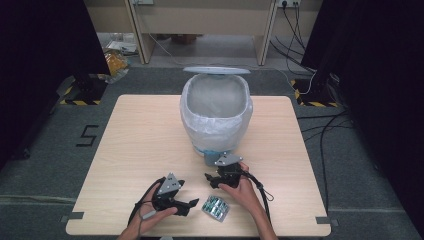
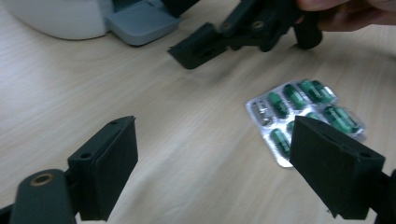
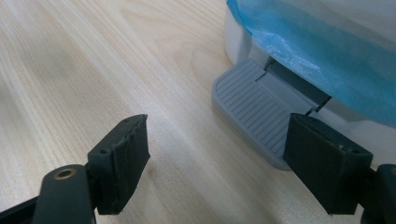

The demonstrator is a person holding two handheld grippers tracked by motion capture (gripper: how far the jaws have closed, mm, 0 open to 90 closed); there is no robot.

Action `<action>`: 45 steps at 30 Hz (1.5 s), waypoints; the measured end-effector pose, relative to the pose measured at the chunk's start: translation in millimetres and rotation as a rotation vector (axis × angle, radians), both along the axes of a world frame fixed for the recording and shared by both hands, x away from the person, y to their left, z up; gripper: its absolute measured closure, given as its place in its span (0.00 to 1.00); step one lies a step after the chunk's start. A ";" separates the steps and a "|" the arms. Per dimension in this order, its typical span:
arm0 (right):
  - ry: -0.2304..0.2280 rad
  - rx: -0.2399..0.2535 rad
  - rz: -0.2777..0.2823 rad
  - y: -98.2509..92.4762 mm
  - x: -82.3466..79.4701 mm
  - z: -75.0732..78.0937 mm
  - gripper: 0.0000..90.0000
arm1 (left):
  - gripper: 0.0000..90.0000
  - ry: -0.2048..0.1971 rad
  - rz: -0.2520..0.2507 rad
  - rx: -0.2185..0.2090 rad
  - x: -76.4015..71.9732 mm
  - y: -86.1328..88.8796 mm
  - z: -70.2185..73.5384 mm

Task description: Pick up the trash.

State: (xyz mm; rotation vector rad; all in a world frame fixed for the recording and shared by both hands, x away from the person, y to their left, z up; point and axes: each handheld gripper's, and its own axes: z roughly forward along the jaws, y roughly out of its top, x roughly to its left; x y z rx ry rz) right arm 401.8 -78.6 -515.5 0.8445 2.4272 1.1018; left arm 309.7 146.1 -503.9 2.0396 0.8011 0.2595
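Observation:
A white pedal bin (image 1: 216, 115) stands mid-table with its lid (image 1: 216, 71) raised and a white liner inside. A silver blister pack of green capsules (image 1: 215, 208) lies flat near the front edge. My left gripper (image 1: 189, 195) is open just left of it; in the left gripper view the pack (image 2: 303, 112) lies ahead, partly behind the right-hand jaw of that gripper (image 2: 215, 158). My right gripper (image 1: 214, 172) is open at the bin's grey pedal (image 1: 212, 159). In the right gripper view one jaw of it (image 3: 217, 158) overlaps the pedal's (image 3: 254, 109) end; contact cannot be told.
The wooden table (image 1: 140, 135) has bare room left and right of the bin. The liner shows blue (image 3: 327, 60) at the bin's base. In the left gripper view the right gripper (image 2: 219, 37) and the hand holding it lie beyond the pack. Cables trail on the floor at the right.

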 end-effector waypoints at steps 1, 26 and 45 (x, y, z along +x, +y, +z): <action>-0.004 -0.003 0.001 0.1 0.0 -0.1 0.25 | 0.17 -0.002 -0.007 -0.002 -3.0 -4.5 0.6; -0.006 -0.010 0.009 0.0 0.1 -0.1 0.25 | 0.19 -0.056 -0.007 0.121 -23.1 -80.9 -15.3; -0.005 -0.007 0.010 -0.4 0.3 -0.1 0.25 | 0.24 -0.092 0.030 0.142 15.9 -6.1 -16.2</action>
